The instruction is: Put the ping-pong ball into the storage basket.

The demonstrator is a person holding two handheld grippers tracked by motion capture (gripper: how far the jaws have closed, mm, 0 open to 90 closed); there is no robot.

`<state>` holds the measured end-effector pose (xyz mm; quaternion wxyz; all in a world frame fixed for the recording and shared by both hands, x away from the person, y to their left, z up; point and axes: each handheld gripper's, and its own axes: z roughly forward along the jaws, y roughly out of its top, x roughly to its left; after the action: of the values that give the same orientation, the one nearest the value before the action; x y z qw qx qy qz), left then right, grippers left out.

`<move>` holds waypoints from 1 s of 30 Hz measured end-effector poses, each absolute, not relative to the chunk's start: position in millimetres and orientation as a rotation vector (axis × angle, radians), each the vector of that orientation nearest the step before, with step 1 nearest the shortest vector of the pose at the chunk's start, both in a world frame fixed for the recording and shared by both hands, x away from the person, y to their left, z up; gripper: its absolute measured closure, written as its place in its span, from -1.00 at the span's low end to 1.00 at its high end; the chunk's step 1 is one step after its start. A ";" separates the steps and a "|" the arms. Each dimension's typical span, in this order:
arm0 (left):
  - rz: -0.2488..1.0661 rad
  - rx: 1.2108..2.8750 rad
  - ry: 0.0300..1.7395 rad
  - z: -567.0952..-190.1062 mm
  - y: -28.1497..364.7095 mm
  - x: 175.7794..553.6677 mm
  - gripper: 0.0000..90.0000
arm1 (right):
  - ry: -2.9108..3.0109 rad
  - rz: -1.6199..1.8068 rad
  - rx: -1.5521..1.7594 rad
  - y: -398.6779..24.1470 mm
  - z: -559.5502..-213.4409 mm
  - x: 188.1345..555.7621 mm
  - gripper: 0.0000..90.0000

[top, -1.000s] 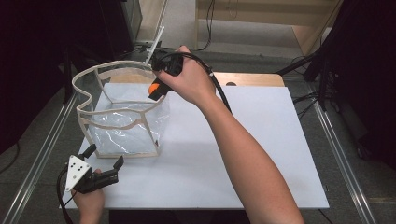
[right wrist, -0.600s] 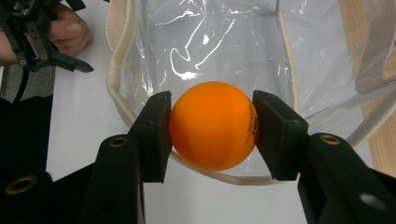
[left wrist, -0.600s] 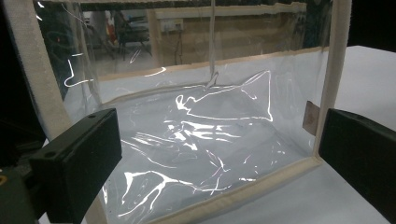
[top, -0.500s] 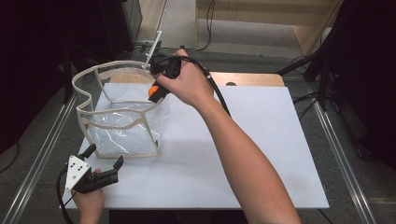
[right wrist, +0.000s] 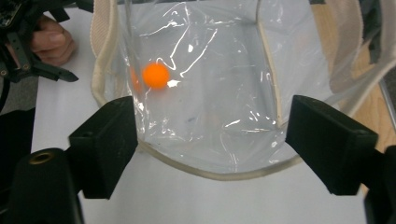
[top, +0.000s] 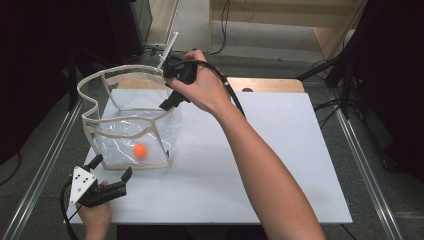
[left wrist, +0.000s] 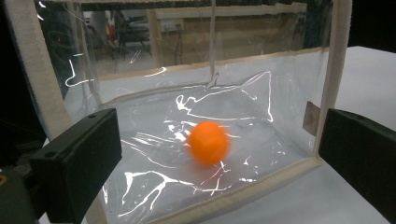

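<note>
Overhead first: right gripper (top: pixel 169 102) held above the far right corner of a clear bag (top: pixel 127 131) on the white table (top: pixel 280 165), fingers just opened, nothing between them. Orange ball (top: pixel 140 150) lying on the bag's floor near its near wall. Left gripper (top: pixel 111 172) resting just near of the bag, fingers apart.

Left gripper view: fingers wide, empty; ball (left wrist: pixel 208 142) beyond them inside the bag (left wrist: pixel 243 116).

Right gripper view: fingers spread above the bag (right wrist: pixel 210 116), ball (right wrist: pixel 156 75) below.

High cam looks down over worktop (top: pixel 280 165). Left claw cam sits level, close to clear bag (left wrist: pixel 154 140); right claw cam looks down into it. All three share orange ball (top: pixel 140 150).
</note>
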<state>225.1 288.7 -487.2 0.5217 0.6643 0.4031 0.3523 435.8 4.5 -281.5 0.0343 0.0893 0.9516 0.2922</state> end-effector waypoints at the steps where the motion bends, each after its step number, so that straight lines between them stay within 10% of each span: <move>1: 0.844 1.593 0.965 -487.2 288.6 225.1 -1.00 | 2.916 0.903 0.287 3.0 -280.8 435.5 -0.69; 30: 0.845 1.597 0.964 -487.3 288.2 225.1 -1.00 | 2.924 0.867 0.357 -42.0 -298.0 424.4 -0.79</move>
<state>225.1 288.2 -487.3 0.5200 0.6662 0.4019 0.3525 424.4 -42.0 -298.0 0.0356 0.1163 0.9516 0.2823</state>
